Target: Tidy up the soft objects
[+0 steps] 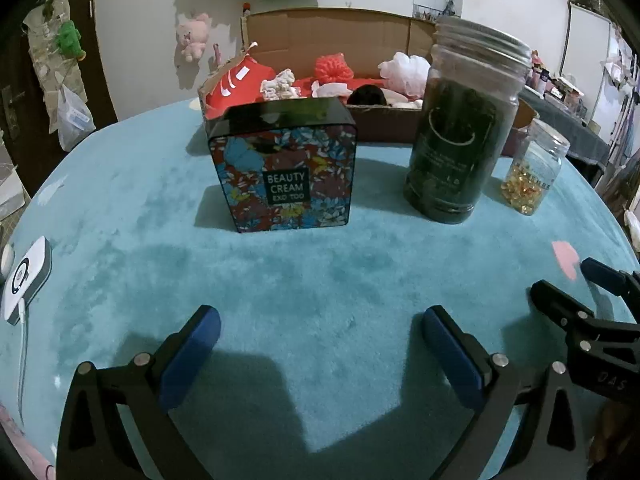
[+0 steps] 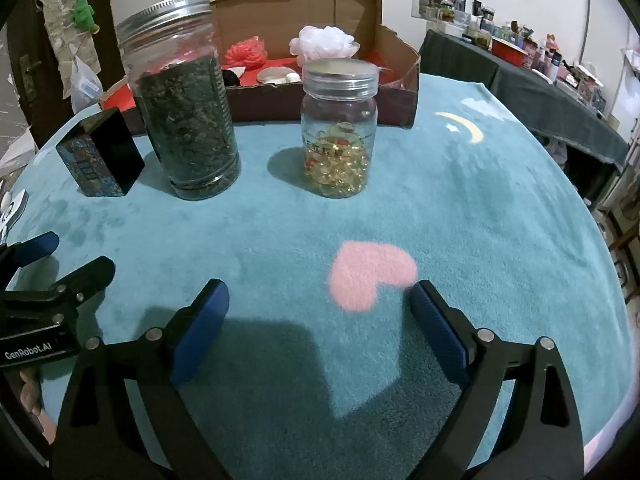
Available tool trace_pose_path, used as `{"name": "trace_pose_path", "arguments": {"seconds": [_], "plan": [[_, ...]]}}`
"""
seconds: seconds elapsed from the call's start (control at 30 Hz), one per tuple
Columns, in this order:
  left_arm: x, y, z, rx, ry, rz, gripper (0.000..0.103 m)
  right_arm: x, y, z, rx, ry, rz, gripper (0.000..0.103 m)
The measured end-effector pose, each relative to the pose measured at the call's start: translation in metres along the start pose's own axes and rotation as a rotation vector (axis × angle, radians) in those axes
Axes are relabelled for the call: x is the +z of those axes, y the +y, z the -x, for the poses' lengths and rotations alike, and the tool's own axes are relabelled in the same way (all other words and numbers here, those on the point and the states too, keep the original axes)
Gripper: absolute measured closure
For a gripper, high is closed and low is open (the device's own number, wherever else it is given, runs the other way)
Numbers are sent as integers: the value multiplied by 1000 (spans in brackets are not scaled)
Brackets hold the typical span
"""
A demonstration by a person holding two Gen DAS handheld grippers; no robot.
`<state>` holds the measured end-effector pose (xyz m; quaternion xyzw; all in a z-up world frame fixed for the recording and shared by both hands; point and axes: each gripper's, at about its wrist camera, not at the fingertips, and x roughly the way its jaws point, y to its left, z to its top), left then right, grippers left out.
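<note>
Both tools, left (image 1: pixel 320 344) & right (image 2: pixel 320 320), jaws apart, empty. Soft stuff sits in cardboard box (image 1: pixel 384 118), straight ahead behind floral tin (image 1: pixel 284 168) & jars; left tool nearer red pompom (image 1: pixel 330 67).

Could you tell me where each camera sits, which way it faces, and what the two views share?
Left wrist: on the left gripper, angled down across the blue cloth at the floral tin; its open fingers show, the right gripper at the edge.
Right wrist: on the right gripper, facing the small jar; open fingers show.
Shared: the tall jar, tin, cardboard box.
</note>
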<state>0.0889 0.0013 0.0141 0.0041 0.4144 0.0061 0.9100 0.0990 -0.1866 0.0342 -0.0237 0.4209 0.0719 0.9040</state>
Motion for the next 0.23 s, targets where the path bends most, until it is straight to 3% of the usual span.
{"name": "trace_pose_path", "arguments": {"seconds": [0.23], "plan": [[-1, -1, 0, 1, -1, 1, 0, 0, 1, 0, -2, -1, 0, 9]]}}
